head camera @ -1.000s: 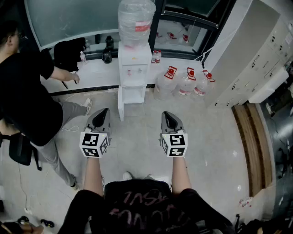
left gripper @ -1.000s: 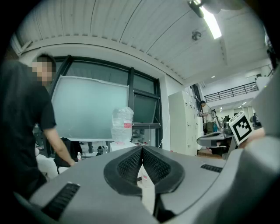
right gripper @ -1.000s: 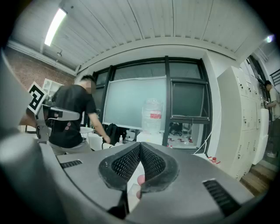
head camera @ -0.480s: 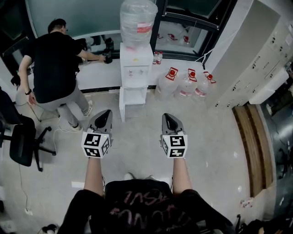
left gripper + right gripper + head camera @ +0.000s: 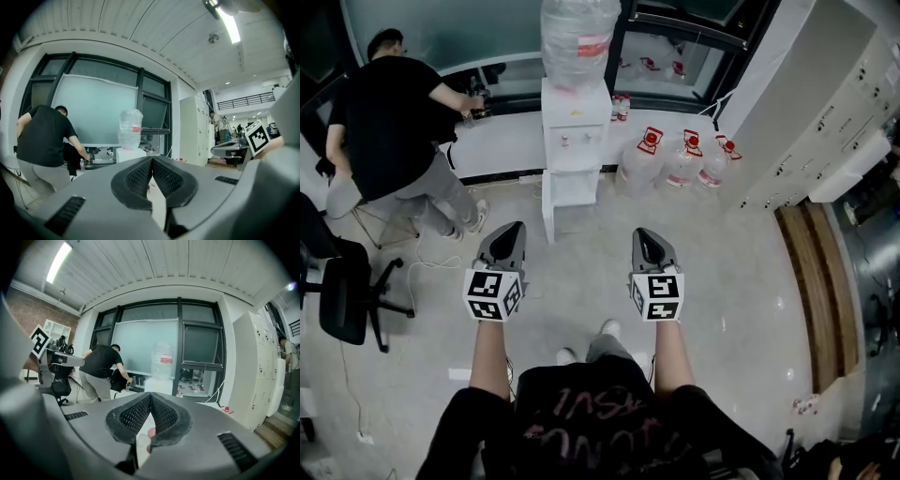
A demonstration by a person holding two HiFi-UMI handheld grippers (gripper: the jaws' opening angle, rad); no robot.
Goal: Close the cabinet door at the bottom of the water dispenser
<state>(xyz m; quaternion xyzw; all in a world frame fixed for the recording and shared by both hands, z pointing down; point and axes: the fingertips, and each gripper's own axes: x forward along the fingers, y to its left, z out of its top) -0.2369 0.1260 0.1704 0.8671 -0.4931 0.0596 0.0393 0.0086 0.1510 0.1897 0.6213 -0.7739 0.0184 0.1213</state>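
Observation:
The white water dispenser [image 5: 575,141] stands against the window ledge with a large clear bottle [image 5: 578,37] on top. Its bottom cabinet [image 5: 575,192] is open, and the door [image 5: 547,214] swings out toward me on the left side. My left gripper [image 5: 508,231] and right gripper [image 5: 643,237] hover side by side over the floor, well short of the dispenser. Both are shut, with nothing between the jaws. The dispenser [image 5: 130,153] shows far ahead of the closed left gripper [image 5: 152,158]. It also stands [image 5: 158,385] beyond the closed right gripper [image 5: 150,396].
A person in black [image 5: 389,122] leans on the ledge left of the dispenser. An office chair [image 5: 347,300] stands at the far left, with cables on the floor. Full spare water bottles [image 5: 680,159] sit right of the dispenser. White lockers [image 5: 825,122] line the right wall.
The person in black has walked from the near left to the ledge. I have stepped forward slightly; one foot now shows. Both grippers stay shut and level.

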